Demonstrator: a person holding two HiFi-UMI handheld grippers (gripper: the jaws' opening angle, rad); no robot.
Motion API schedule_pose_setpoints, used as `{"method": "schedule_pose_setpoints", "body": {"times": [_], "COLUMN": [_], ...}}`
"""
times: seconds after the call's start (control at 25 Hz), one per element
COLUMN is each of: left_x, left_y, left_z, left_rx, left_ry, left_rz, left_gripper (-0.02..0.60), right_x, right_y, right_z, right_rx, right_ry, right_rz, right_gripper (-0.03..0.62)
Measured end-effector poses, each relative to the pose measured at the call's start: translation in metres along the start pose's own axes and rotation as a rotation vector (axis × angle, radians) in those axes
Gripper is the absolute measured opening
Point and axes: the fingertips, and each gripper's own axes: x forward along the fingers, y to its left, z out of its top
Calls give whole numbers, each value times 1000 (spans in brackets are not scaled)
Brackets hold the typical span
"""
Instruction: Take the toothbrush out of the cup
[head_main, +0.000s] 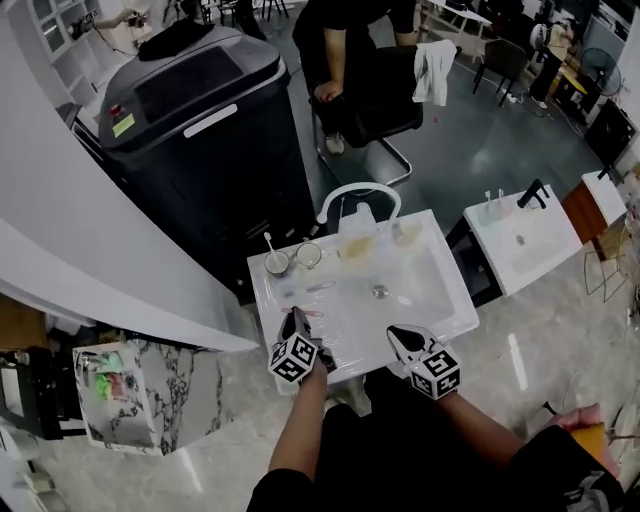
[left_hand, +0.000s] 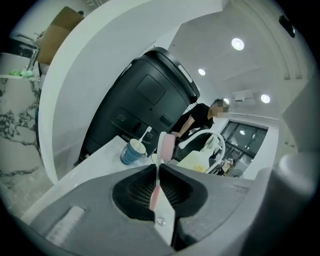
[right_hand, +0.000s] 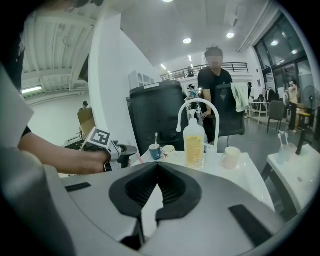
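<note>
Clamping the pink toothbrush (left_hand: 167, 145), the left gripper (left_hand: 159, 169) has it poking lengthwise past its jaws, head end clear of the blue cup (left_hand: 132, 152) beyond-left.

Glossy white sink (head_main: 432, 292), plastic toothbrush (left_hand: 167, 146)

We're in black clothes (head_main: 400, 455), forearms uncovered; our grey plastic left gripper (head_main: 296, 320) and right gripper (head_main: 400, 337) each have black ribbed pads (right_hand: 172, 187) and a black-and-white marker cube (head_main: 293, 358)
</note>
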Motion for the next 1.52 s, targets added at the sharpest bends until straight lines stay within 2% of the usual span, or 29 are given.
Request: {"method": "schedule_pose_setpoints", "body": {"times": [0.28, 0.68, 0.92, 1.16, 1.24, 1.52], "left_x": [18, 75, 101, 118, 121, 125], "left_y": [20, 41, 67, 97, 108, 131], "left_z": [-28, -59, -89, -101, -105, -117], "left_rx": [-105, -285, -485, -683, -704, -703], "left_ry": [7, 4, 20, -75, -82, -66], "left_rz": [58, 164, 255, 325, 351, 408], "left_gripper": [35, 34, 34, 34, 35, 34], "right_x": [23, 68, 88, 98, 101, 107], "right_y": [-13, -73, -102, -130, -137, -147], "right_z": [-12, -8, -8, -15, -18, -28], "right_rx": [7, 8, -15, -39, -43, -54], "right_ry": [38, 102, 143, 185, 197, 232], "right_rz": [63, 171, 224, 244, 243, 256], "right_gripper": [2, 0, 2, 2, 2, 2]}}
